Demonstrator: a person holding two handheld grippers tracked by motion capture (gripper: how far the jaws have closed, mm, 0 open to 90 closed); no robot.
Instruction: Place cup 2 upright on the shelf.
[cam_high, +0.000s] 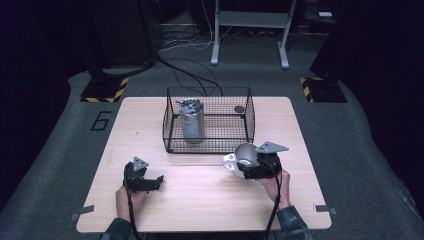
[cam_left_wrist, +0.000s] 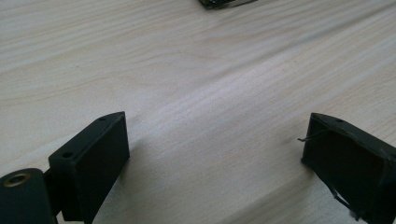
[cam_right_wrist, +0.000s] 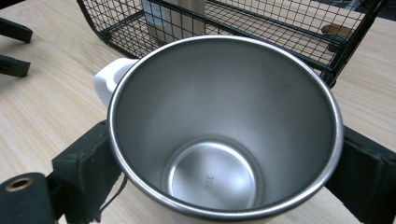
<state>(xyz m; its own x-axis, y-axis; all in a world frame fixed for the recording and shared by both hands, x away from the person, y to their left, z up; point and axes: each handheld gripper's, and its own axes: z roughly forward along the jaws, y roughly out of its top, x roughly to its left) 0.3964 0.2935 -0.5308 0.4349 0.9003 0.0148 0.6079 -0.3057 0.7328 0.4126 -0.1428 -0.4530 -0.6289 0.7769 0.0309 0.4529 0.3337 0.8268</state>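
A steel mug (cam_high: 244, 154) with a white handle (cam_right_wrist: 108, 77) sits between my right gripper's (cam_high: 248, 165) jaws, which are shut on its sides. It is low over the table, just in front of the wire basket's right corner. In the right gripper view the empty mug (cam_right_wrist: 224, 116) opens toward the camera, with my right gripper (cam_right_wrist: 219, 168) clamped around it. My left gripper (cam_high: 154, 182) rests near the table's front left, open with nothing in it. In the left gripper view, bare wood lies between the jaws of my left gripper (cam_left_wrist: 215, 154).
A black wire basket (cam_high: 210, 89) stands at the table's middle back, holding an upright steel cylinder (cam_high: 192, 122) with a lid and a small dark round thing (cam_high: 240, 108). The basket (cam_right_wrist: 261, 23) and cylinder (cam_right_wrist: 173, 16) are close beyond the mug. Floor cables lie behind the table.
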